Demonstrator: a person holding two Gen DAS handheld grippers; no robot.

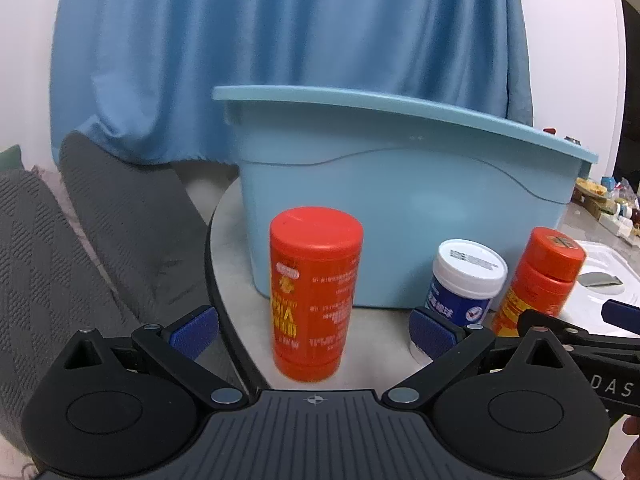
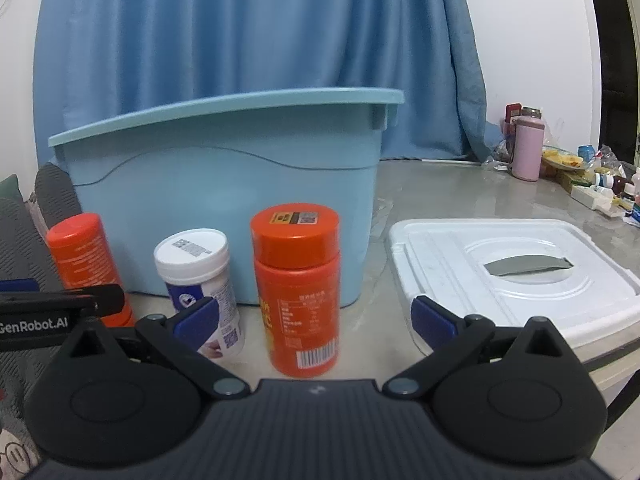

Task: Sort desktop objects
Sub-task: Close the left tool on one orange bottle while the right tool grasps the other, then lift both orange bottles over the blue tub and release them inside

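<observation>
A tall orange canister [image 1: 315,292] stands upright on the table before a light blue bin [image 1: 400,200]. My left gripper [image 1: 314,332] is open, its blue pads on either side of the canister, not touching. A white-capped blue jar [image 1: 466,276] and an orange bottle [image 1: 540,276] stand to its right. In the right wrist view my right gripper [image 2: 314,320] is open around the orange bottle [image 2: 298,292], with the white-capped jar [image 2: 198,280] and the canister [image 2: 86,256] to the left, before the bin [image 2: 224,192].
A white plastic lid [image 2: 512,272] lies right of the bottles. A pink flask [image 2: 528,148] and small clutter sit at the far right of the grey table [image 2: 440,188]. A grey sofa [image 1: 80,220] lies left of the table edge. Blue curtain behind.
</observation>
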